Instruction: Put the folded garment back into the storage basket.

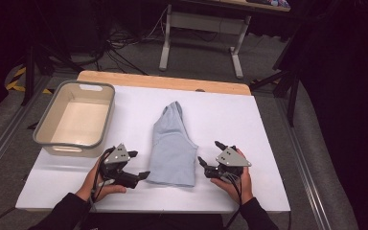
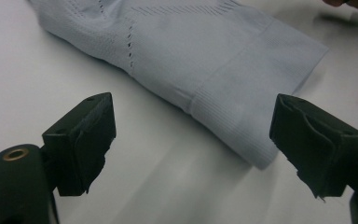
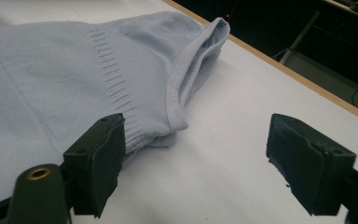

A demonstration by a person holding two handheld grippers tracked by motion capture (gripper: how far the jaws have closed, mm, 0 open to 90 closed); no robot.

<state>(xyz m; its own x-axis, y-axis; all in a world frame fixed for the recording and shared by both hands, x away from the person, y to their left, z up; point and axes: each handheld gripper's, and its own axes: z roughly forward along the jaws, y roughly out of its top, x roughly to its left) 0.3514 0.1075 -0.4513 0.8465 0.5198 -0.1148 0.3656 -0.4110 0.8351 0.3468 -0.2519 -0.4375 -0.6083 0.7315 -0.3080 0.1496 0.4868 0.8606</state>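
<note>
**Both grippers spread beside a folded garment**

Black pads (image 2: pixel 81 140) of the left gripper (image 1: pixel 136 165) stand wide apart, nothing between them but bare white table (image 1: pixel 249 120); the ribbed hem corner of the pale blue garment (image 1: pixel 173 146) lies just ahead. Across the cloth, the right gripper (image 1: pixel 210 152) is equally spread and empty, its near pad (image 3: pixel 100 158) just beside the garment's edge. Folded flat, the garment lies mid-table between the two hands. A grey tub (image 1: pixel 57 112) stands at the table's far left corner.
</note>
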